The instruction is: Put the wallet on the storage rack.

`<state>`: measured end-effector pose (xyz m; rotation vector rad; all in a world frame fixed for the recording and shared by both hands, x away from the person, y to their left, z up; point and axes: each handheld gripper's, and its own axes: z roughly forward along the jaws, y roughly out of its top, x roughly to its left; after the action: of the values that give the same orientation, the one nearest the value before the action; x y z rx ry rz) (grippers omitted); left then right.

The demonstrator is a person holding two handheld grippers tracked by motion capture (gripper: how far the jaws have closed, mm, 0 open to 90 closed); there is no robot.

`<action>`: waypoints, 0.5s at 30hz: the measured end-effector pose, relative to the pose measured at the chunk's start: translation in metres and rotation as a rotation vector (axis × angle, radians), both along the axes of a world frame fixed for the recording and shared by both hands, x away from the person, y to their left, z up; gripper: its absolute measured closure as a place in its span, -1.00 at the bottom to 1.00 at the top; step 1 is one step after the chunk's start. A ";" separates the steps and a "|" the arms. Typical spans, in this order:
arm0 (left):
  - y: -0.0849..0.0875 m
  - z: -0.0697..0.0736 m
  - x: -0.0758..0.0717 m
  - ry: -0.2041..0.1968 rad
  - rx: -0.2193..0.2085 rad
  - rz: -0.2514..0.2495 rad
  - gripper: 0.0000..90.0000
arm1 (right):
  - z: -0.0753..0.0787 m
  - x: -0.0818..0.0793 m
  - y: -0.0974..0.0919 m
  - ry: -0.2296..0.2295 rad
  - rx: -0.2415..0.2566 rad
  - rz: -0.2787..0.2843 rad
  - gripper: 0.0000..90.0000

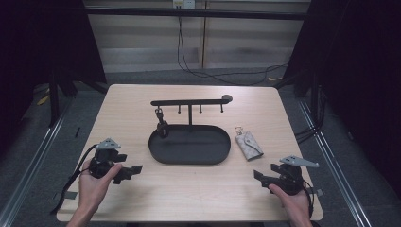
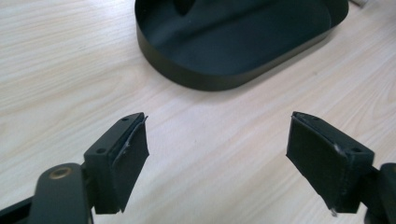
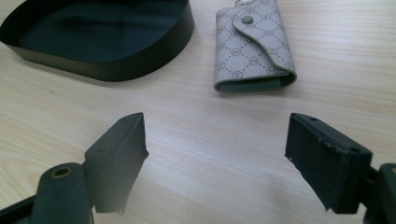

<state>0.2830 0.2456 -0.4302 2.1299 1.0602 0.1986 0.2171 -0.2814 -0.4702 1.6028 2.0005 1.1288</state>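
The pale worktop [image 1: 198, 189] carries a black oval tray [image 1: 189, 144] with a hanger stand, the grey key pouch [image 3: 252, 44] just right of it. Both grippers, left gripper [image 1: 135, 170] and right gripper [image 1: 257, 176], rest near the front edge, fingers spread and empty.

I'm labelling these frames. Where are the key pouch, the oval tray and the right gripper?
key pouch [image 3: 252, 51]: right gripper view, on its patterned flap.
oval tray [image 1: 189, 160]: high view, on its near rim.
right gripper [image 3: 217, 161]: right gripper view, midway between its open jaws.
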 end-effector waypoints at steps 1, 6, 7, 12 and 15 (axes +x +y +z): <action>0.001 0.000 -0.003 -0.012 -0.007 0.007 -0.57 | 0.001 0.001 0.001 0.002 -0.001 -0.002 -0.55; 0.012 -0.007 -0.018 -0.035 -0.050 0.017 -0.58 | 0.008 0.010 0.001 0.003 0.006 -0.015 -0.55; 0.016 -0.011 -0.020 -0.032 -0.053 0.020 -0.59 | 0.009 0.012 0.001 0.003 0.004 -0.014 -0.55; 0.027 -0.029 -0.023 0.000 -0.116 0.066 -0.57 | 0.014 0.021 -0.002 -0.006 -0.021 -0.046 -0.57; 0.026 -0.029 -0.024 -0.017 -0.120 0.049 -0.56 | 0.016 0.027 -0.002 -0.009 -0.023 -0.044 -0.58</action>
<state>0.2594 0.2717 -0.4593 1.9935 1.0875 0.1721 0.2445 -0.2837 -0.4537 1.6189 1.9557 1.0918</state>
